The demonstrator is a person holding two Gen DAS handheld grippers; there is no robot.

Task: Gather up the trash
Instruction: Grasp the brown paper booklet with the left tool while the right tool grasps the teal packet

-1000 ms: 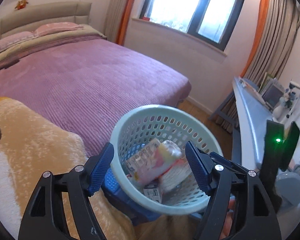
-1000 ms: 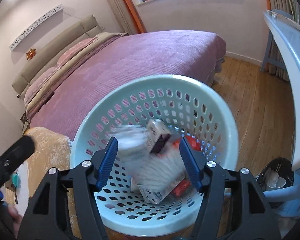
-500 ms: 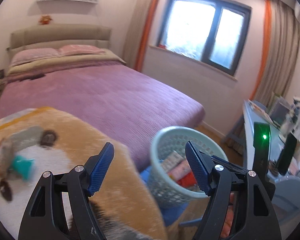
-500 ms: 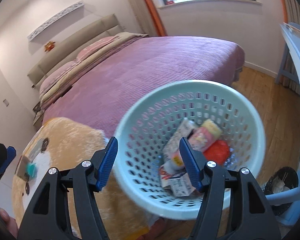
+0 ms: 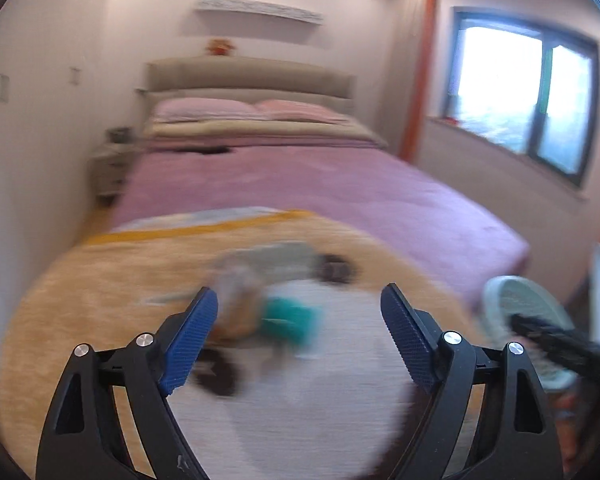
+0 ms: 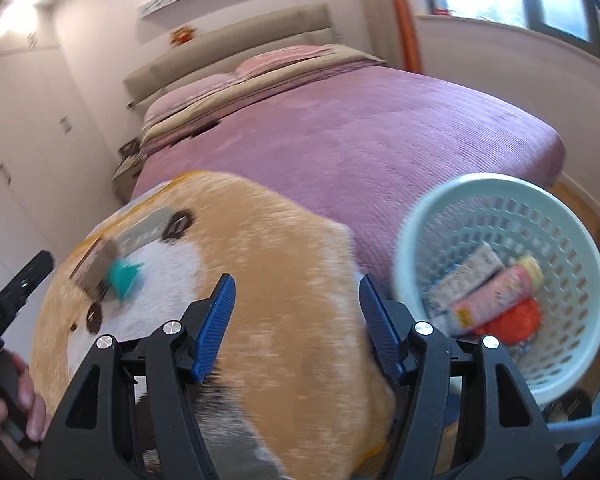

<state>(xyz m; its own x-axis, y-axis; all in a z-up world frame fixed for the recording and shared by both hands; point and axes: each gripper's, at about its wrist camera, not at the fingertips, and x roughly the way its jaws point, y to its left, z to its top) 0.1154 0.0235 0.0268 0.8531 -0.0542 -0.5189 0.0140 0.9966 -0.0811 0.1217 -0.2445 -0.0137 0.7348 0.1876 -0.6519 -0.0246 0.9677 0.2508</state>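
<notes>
Teal wrapper [image 5: 290,320] and blurred grey packet [image 6: 148,228] lying on the orange-and-white plush blanket [image 6: 284,248]. Left hand-held gripper [image 5: 300,340] above them, jaws opening, empty. Right hand-held gripper [image 6: 296,324] open, empty. Pale-green basket [image 6: 500,192] holding collected packets, right of blanket, beside the purple bed [image 6: 380,120].

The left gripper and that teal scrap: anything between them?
Only bare plush blanket, in the left wrist view; the left gripper, fingers opening, holds nothing before the teal scrap.

Left gripper [image 5: 298,340]: swung off basket [image 5: 528,312] onto orange blanket [image 5: 100,288], jaws opening, empty, teal wrapper [image 5: 290,318] ahead. Right gripper [image 6: 296,324]: likewise off the basket, now at right edge
</notes>
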